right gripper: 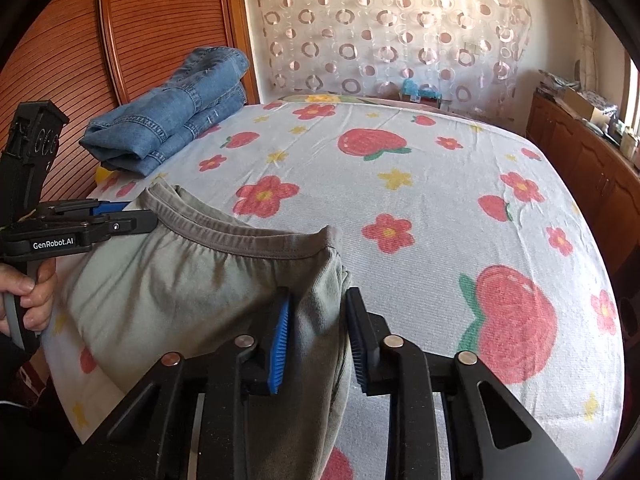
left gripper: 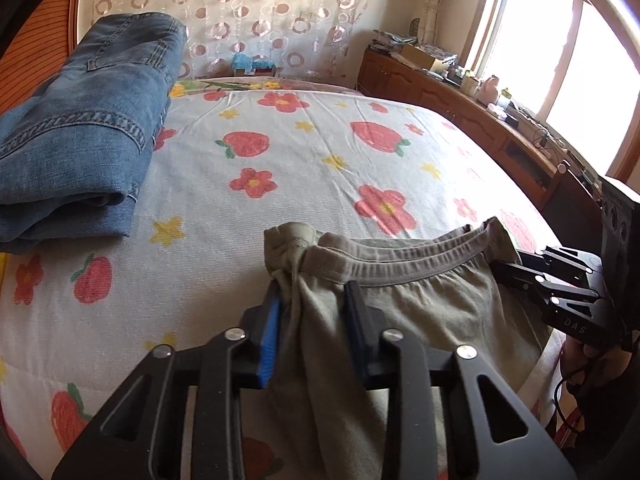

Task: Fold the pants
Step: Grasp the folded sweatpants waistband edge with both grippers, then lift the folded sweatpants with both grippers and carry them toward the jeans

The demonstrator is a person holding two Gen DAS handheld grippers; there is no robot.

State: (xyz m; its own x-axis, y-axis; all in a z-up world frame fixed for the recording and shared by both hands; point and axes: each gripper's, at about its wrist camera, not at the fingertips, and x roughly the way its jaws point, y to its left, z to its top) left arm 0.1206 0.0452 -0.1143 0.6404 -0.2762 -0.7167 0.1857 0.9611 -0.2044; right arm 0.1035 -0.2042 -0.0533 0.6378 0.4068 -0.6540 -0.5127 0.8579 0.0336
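Left wrist view — olive pants [left gripper: 400,300], waistband bunched, clamped by both grippers.

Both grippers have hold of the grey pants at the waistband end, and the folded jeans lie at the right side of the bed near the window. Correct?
Not quite. The folded jeans lie at the left side of the bed, by the wooden wall, away from the window, as the left wrist view shows. The left gripper and right gripper do grip the grey pants.
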